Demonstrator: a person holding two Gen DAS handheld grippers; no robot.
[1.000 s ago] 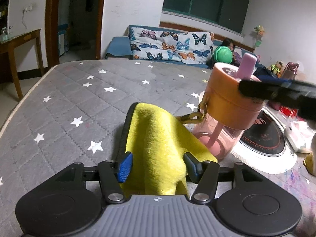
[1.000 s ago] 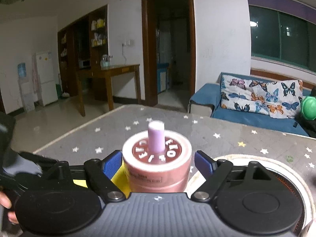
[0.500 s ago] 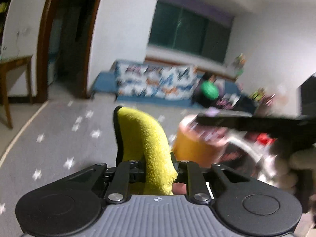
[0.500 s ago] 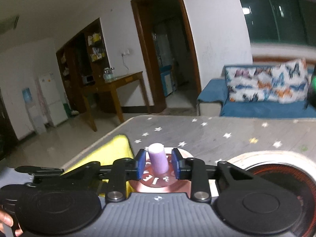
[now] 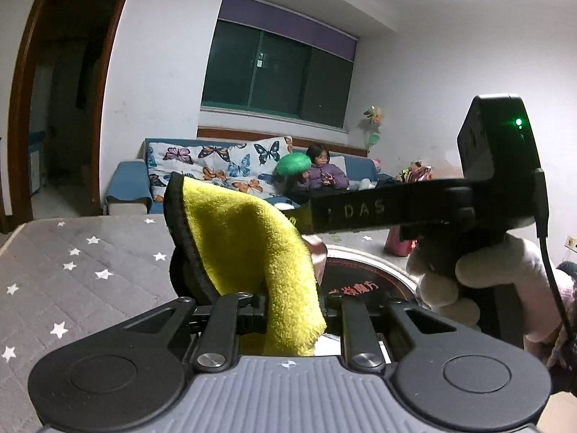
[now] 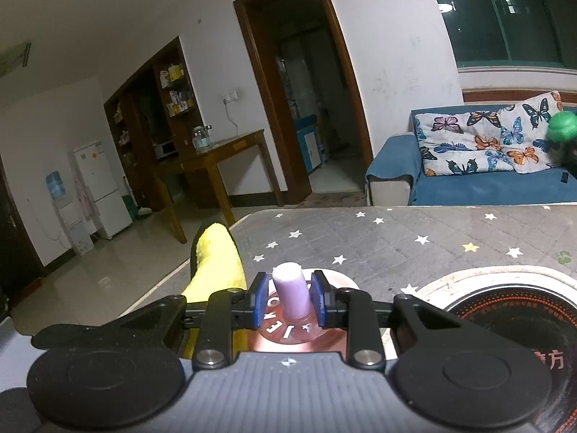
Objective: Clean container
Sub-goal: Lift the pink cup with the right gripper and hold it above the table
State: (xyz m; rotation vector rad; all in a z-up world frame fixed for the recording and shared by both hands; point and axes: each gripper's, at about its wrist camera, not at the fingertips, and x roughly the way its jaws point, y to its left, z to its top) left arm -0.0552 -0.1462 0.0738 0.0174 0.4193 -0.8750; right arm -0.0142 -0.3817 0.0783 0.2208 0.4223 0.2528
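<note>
A yellow cloth [image 5: 252,249] with a black edge stands up between the fingers of my left gripper [image 5: 288,306], which is shut on it and lifted off the table. Just behind the cloth a sliver of the pink bottle [image 5: 317,252] shows. In the right wrist view my right gripper [image 6: 290,301] is shut on the bottle's lilac spout [image 6: 290,294], above the pink lid [image 6: 285,332] with white letters. The yellow cloth [image 6: 216,263] rises at the left of that view. The bottle's body is hidden below the gripper.
The grey star-patterned table cover [image 5: 90,263] spreads left. A round induction hob [image 6: 505,310] lies at the right. A gloved hand [image 5: 468,278] holds the right gripper's black body [image 5: 414,209]. Behind are a blue sofa [image 5: 130,184], a seated person [image 5: 321,173] and a wooden desk [image 6: 216,155].
My left gripper went from open around the cloth to shut on it and lifted it. My right gripper went from open around the lid to shut on the spout.
</note>
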